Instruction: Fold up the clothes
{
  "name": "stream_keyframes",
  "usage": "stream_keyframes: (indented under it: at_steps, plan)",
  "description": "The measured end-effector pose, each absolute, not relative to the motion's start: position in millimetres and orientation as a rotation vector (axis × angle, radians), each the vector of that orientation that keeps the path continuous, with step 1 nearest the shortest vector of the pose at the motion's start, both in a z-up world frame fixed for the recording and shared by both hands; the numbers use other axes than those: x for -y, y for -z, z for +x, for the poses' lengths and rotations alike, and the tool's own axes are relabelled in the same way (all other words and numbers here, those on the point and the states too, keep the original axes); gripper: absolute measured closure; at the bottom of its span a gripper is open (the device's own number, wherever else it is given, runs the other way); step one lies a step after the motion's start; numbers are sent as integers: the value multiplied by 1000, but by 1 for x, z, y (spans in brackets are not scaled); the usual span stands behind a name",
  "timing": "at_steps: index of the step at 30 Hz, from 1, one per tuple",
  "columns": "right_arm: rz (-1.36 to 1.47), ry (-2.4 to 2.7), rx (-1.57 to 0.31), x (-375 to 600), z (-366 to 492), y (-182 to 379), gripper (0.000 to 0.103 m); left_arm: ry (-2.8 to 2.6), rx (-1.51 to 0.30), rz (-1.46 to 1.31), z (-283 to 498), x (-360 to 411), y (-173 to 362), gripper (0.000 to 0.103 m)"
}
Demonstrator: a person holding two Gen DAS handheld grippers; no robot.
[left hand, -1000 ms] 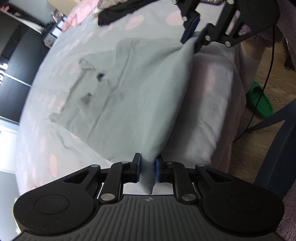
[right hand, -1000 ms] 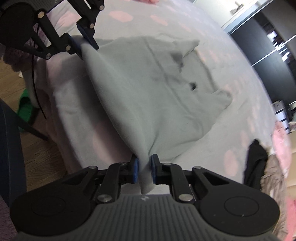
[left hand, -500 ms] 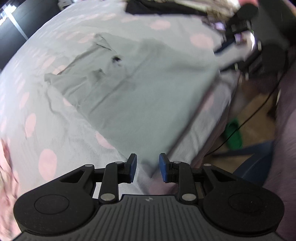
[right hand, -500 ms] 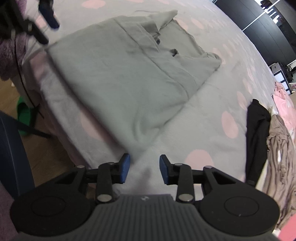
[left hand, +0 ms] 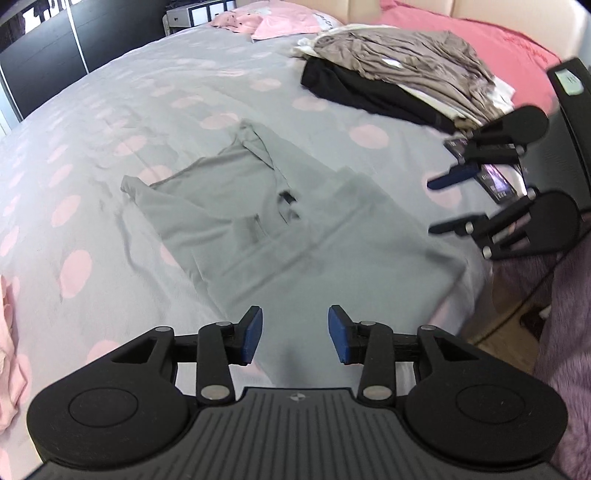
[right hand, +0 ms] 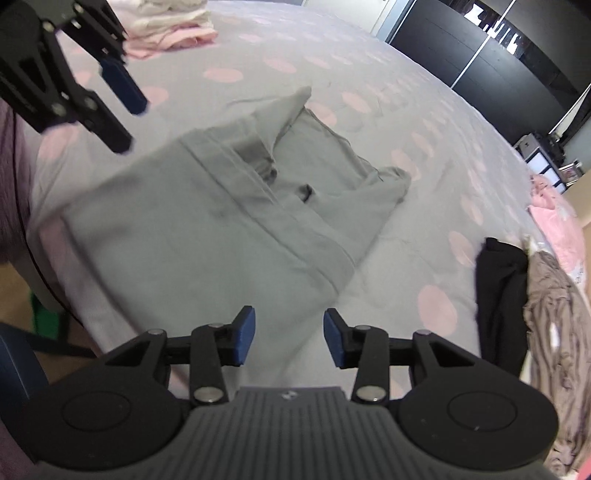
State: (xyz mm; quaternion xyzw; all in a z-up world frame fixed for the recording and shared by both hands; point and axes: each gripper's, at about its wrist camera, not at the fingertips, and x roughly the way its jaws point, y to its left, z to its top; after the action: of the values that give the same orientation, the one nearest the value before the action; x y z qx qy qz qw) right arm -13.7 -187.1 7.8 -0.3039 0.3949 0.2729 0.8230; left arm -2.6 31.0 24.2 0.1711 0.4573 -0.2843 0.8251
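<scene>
A grey shirt (left hand: 295, 236) (right hand: 207, 229) lies partly folded on the spotted bedspread, its near edge at the side of the bed. My left gripper (left hand: 295, 334) hovers above that near edge, its jaws opening with no cloth between them. It also shows in the right wrist view at the upper left (right hand: 122, 107). My right gripper (right hand: 288, 339) hangs over the other near corner, its jaws also opening and holding nothing. The left wrist view catches it at the right (left hand: 443, 203).
A pile of brown, black and white clothes (left hand: 399, 81) (right hand: 524, 295) sits at the far end of the bed (left hand: 110, 110). Pink clothes (right hand: 166, 26) lie folded at another corner. A pink pillow (left hand: 480, 40), a purple fuzzy sleeve (left hand: 569, 332), black wardrobes (right hand: 491, 62) and wooden floor (right hand: 14, 291) surround the bed.
Both grippers let go of the grey shirt's edge and rose away from it. The shirt dropped flat onto the bed. Both pairs of jaws spread wider.
</scene>
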Motion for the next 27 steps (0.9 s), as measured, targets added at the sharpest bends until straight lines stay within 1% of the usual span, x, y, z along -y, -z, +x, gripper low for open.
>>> stream_keyframes:
  at_steps: [2, 3, 5, 9, 15, 21, 25, 27]
  plan:
    - [-634, -606, -854, 181, -4, -7, 63, 591, -967, 371, 11, -29, -20, 64]
    - [-631, -609, -856, 180, 2, -7, 68, 583, -964, 377, 17, -28, -18, 64]
    - [-637, -606, -856, 178, 19, -6, 70, 558, -958, 378, 32, -28, -15, 64]
    - [-588, -586, -876, 186, 62, -6, 70, 529, -972, 292, 66, -37, -11, 64]
    - [-371, -555, -960, 204, 124, 2, 67, 458, -1011, 112, 122, -61, 2, 62]
    - [-154, -486, -993, 211, 184, 17, 65, 362, -993, -57, 180, -82, 20, 59]
    - [-31, -452, -1014, 215, 219, 28, 64, 305, -1009, -127, 206, -93, 36, 58]
    - [15, -438, -1020, 217, 234, 33, 62, 298, -1026, -141, 215, -97, 45, 58]
